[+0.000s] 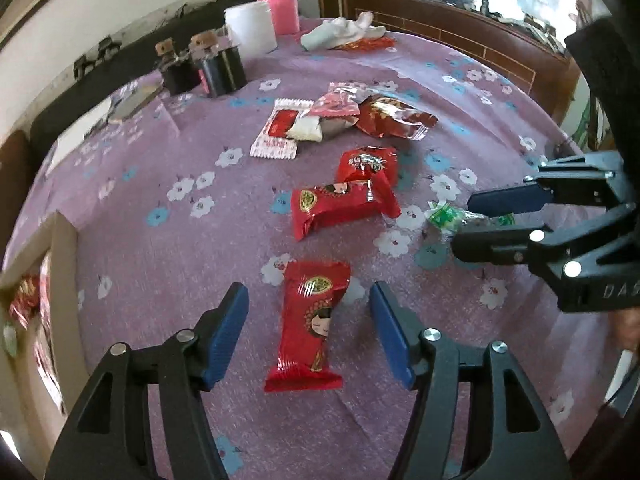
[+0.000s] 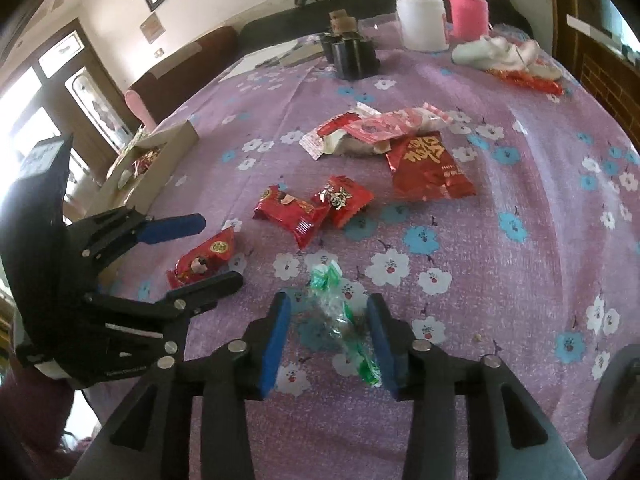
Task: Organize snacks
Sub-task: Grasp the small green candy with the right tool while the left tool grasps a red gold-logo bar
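Note:
My left gripper (image 1: 308, 320) is open, its blue pads on either side of a red snack packet (image 1: 310, 324) lying on the purple flowered cloth, not touching it. It also shows in the right wrist view (image 2: 216, 248) around the same packet (image 2: 202, 262). My right gripper (image 2: 328, 336) is open around a green-and-clear wrapped candy (image 2: 340, 320); it also shows in the left wrist view (image 1: 464, 216) by the candy (image 1: 444, 216). Two more red packets (image 1: 344, 204) (image 1: 368, 164) lie further on.
A pile of red and white packets (image 1: 340, 120) lies mid-table. A cardboard box (image 2: 156, 168) with snacks in it stands at the left edge. Dark jars (image 1: 220, 68), a white tub (image 1: 250, 28), a pink bottle (image 1: 280, 4) and a cloth (image 1: 340, 32) stand at the back.

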`<state>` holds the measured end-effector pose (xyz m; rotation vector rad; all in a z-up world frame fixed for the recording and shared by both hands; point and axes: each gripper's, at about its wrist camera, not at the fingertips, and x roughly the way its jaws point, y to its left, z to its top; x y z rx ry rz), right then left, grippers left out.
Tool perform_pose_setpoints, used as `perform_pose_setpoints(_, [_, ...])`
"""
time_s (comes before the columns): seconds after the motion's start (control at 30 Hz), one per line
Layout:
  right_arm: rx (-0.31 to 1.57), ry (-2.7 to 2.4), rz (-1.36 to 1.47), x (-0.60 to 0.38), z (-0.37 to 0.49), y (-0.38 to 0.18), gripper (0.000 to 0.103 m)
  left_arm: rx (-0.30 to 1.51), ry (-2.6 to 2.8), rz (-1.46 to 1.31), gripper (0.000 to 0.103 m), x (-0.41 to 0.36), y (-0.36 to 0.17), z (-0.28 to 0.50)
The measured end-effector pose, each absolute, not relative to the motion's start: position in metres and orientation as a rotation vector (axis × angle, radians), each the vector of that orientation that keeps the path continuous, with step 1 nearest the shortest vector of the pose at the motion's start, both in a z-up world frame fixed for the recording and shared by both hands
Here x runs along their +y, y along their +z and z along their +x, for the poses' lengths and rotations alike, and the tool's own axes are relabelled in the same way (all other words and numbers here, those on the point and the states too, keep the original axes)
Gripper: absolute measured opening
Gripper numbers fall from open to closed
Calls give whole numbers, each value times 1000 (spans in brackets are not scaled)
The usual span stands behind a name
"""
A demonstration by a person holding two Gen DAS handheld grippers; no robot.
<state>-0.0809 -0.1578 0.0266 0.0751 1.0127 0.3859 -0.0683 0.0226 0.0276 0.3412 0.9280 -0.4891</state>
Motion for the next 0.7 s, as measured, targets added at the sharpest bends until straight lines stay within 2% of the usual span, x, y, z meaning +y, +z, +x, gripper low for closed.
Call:
perform_pose_setpoints(0.03, [1007,385,67,-157,-82,27,44,946,-525,303,27,25,29,-69])
perform_pose_setpoints(0.13, [998,384,57,-157,-82,26,44,941,-508,304,17,21,28,-73])
perform_pose_setpoints(0.27, [982,369,11,-152,-87,24,43,942,-492,268,16,24,30,-80])
perform_pose_setpoints(0.3, [981,367,7,-152,-88,24,38,942,-492,256,16,25,30,-79])
perform_pose_setpoints(0.33, [978,361,0,-150,-89,23,20,940,-490,232,16,29,32,-81])
perform_pose_setpoints(0.7, [944,387,-1,-129,-95,48,20,859,-383,29,16,113,84,-96])
